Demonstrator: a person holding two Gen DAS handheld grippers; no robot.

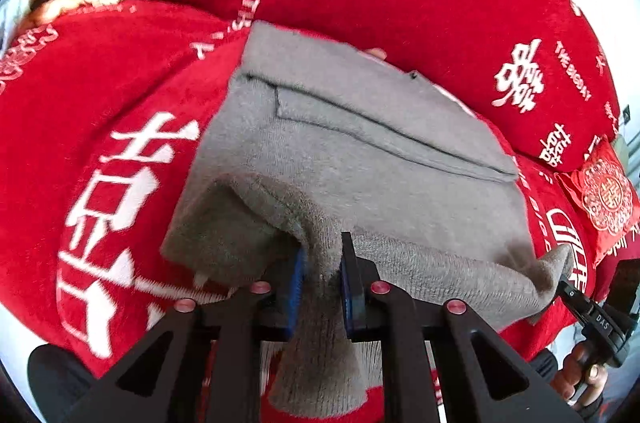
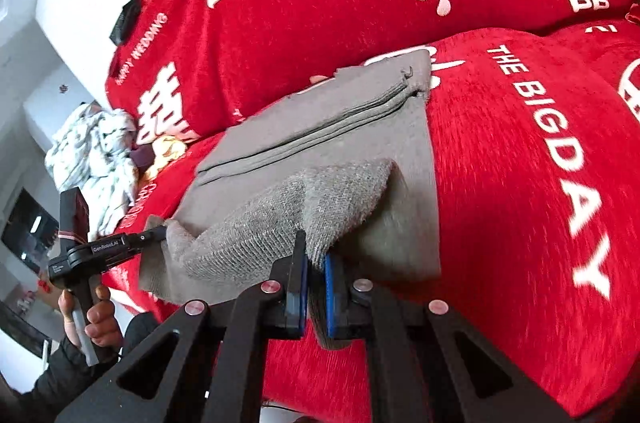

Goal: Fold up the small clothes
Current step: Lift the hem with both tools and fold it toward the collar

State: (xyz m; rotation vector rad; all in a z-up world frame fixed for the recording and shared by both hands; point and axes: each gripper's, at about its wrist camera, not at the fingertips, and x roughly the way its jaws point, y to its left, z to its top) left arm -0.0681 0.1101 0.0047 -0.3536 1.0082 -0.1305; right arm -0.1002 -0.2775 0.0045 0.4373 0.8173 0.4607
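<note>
grey knit garment [image 1: 360, 151] lying on the red bedspread [image 1: 100, 95] with white lettering, near edge lifted up off it. left gripper [image 1: 322, 275] is clamped on that edge at about 6 o'clock in its own view, cloth bunched between the blue pads [image 1: 297, 283]. right gripper [image 2: 316, 287] pinches the other near corner, also at 6. in the right view a pile of pale clothes [image 2: 96, 159] sits at 9 o'clock.
</note>
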